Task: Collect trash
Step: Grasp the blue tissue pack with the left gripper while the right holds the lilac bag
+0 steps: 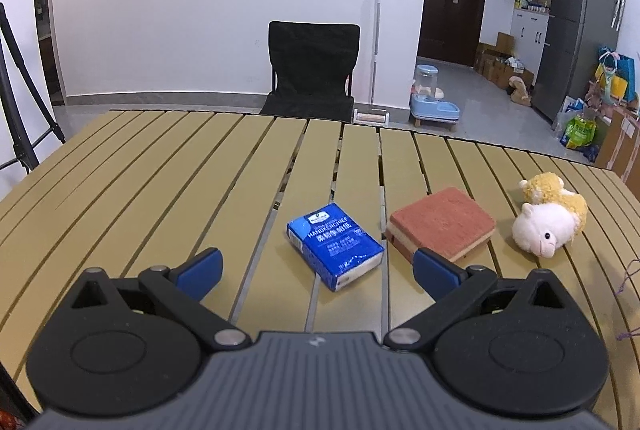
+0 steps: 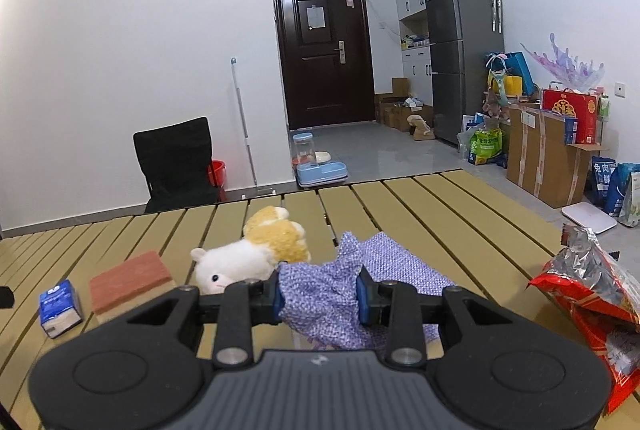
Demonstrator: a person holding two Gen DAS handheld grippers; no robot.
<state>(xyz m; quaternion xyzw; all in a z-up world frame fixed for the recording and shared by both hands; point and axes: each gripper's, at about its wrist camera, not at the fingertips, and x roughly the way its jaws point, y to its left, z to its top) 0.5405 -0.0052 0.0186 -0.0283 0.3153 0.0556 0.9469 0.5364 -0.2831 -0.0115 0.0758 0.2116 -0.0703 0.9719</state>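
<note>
My left gripper is open and empty, low over the slatted table, with a blue tissue pack lying between and just beyond its fingers. My right gripper is shut on a bunched purple patterned cloth that spreads over the table in front of it. A torn red and silver snack bag lies at the right of the right wrist view. The tissue pack also shows in the right wrist view at the far left.
A red-topped sponge block lies right of the tissue pack, and it shows in the right wrist view. A white and yellow plush toy sits beyond it, close behind the cloth. A black chair stands past the table's far edge.
</note>
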